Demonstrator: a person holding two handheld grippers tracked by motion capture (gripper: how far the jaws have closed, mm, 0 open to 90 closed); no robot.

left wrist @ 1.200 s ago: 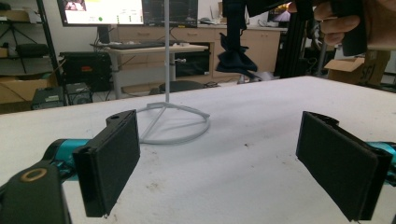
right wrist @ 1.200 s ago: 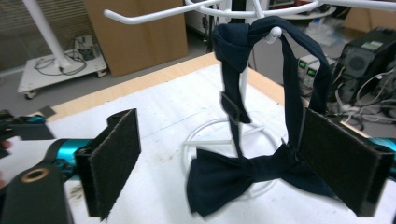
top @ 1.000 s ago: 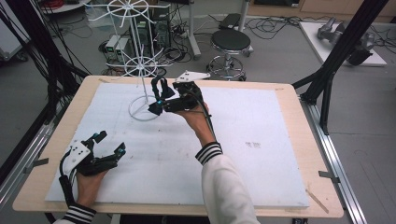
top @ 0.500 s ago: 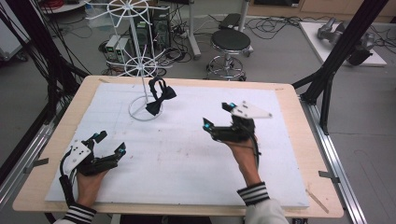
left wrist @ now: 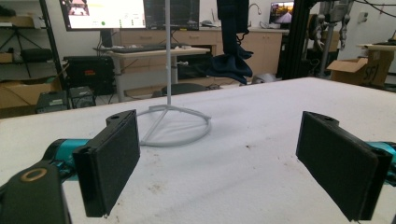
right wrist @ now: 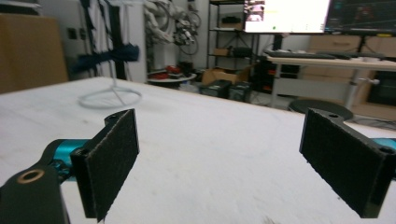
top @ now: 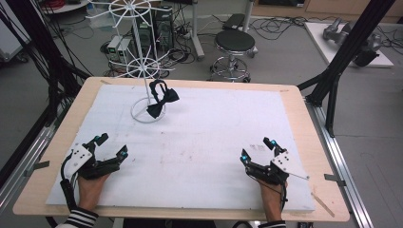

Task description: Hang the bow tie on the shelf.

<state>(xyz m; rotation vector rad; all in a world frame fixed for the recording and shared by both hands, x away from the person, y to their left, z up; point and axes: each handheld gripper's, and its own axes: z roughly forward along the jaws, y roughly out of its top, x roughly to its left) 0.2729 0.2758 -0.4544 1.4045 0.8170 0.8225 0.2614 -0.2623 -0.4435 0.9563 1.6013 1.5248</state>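
A black bow tie point(top: 162, 99) hangs on a white wire stand point(top: 145, 71) at the far left of the white mat, dangling beside the stand's upright pole just above its round base ring. Its strap loops up to a spoke of the lower wheel. In the left gripper view the bow tie point(left wrist: 231, 65) hangs clear of the mat.

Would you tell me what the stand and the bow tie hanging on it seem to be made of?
Stand: likely white-coated metal wire, judging by its thin rigid rods and ring base. Bow tie: dark, matte fabric, seemingly soft cloth, since it droops in folds.
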